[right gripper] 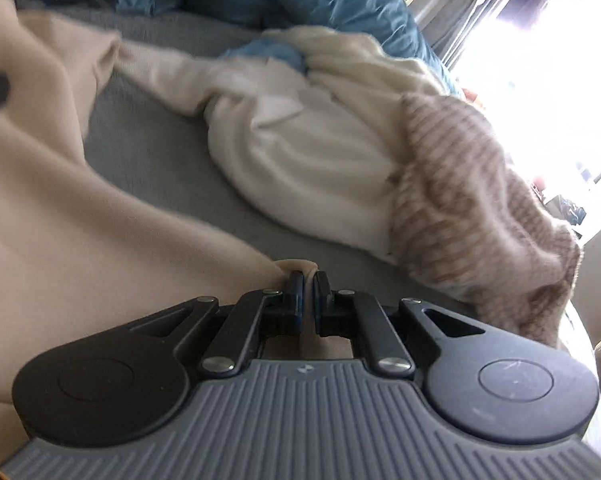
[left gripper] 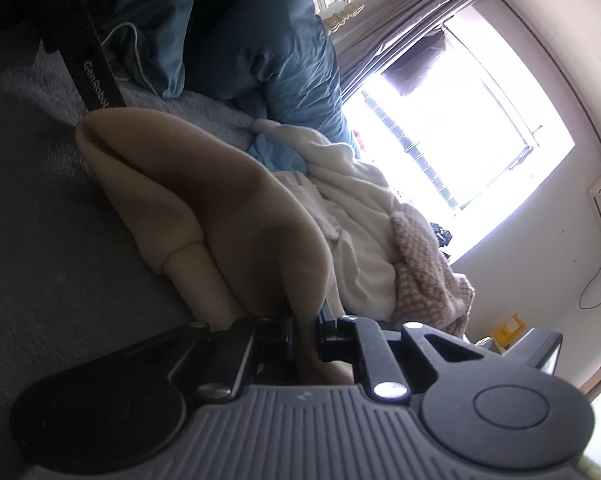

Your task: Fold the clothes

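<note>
- The left gripper (left gripper: 305, 330) has its jaws closed narrow on a fold of the beige garment (left gripper: 204, 208), and the cloth rises from the jaws in a bunched ridge.
- The right gripper (right gripper: 309, 280) is also closed tight, and it pinches a small edge of the same beige garment (right gripper: 60, 208) between its pads.
- The beige garment lies on the grey bed cover (right gripper: 152, 160); in the right wrist view it spreads over the left side, partly blurred.
- A white fleece garment (right gripper: 300, 152) lies crumpled on the bed cover just beside it, apart from both grippers.
- A pink and white checked knit (right gripper: 468, 200) lies against the white fleece, on the side toward the window (left gripper: 452, 120).
- A small light blue cloth (right gripper: 268, 50) shows behind the white fleece.
- A dark blue quilt (left gripper: 260, 40) is heaped at the far side of the bed.
- In the left wrist view a black bar (left gripper: 88, 52) with white letters touches the far end of the beige garment; what it belongs to I cannot tell.
</note>
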`<state>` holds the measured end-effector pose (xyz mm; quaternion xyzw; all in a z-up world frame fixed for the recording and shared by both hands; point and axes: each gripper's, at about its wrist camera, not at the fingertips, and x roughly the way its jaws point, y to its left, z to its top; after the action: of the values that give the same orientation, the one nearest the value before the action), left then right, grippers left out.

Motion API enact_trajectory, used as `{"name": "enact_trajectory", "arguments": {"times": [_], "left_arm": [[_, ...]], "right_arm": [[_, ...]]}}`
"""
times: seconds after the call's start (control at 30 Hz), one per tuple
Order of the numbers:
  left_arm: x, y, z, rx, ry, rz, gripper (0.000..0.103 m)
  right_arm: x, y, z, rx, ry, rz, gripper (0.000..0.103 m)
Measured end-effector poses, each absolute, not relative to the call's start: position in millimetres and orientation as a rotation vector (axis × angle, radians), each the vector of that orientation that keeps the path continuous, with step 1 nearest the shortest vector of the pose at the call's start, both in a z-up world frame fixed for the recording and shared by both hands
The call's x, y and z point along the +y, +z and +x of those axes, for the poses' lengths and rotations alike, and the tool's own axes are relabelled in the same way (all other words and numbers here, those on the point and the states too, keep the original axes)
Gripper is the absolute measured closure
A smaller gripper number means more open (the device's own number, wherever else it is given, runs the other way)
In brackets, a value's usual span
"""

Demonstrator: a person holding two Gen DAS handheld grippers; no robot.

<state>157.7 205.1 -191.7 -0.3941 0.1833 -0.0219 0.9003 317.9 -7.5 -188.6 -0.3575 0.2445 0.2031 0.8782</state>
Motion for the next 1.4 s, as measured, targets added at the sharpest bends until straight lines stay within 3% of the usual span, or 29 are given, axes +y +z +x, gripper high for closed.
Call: {"name": "enact_trajectory", "arguments": {"times": [0.1,0.17,0.27,0.43,0.5,0.63,0.9,1.13,1.4], "left_arm": [[208,-192,157,0.385,-0.064,-0.829,0.086],[209,-191,157,0.399,-0.096,-0.844,0.067],[204,-185,153,0.429,-0.143,-0.819,0.051],[192,-169,136,0.487,-0.211,-0.756,0.046],[191,-159,120,0.487,-0.237,-0.762,0.046],[194,-129,74,0.447,-0.288,-0.745,0.042],[187,-65,-29,0.459,-0.394,-0.497,0.025],[163,-90,-100,0.573,-0.415,-0.425,0.024],[151,-129,-150,0.581,-0.392,-0.449,0.026]], "right_arm": [[-7,-183,322,0.540,0.423,-0.704,0.094],[-16,-165,324,0.579,0.432,-0.613,0.092],[-39,-126,312,0.608,0.411,-0.472,0.089],[-98,-45,237,0.603,0.382,-0.252,0.080],[-126,-16,194,0.597,0.366,-0.173,0.072],[-186,11,111,0.629,0.339,-0.033,0.062],[-237,-53,10,0.822,0.396,0.253,0.060],[-249,-114,-34,0.912,0.385,0.445,0.060],[-242,-147,-40,0.956,0.398,0.402,0.062]]}}
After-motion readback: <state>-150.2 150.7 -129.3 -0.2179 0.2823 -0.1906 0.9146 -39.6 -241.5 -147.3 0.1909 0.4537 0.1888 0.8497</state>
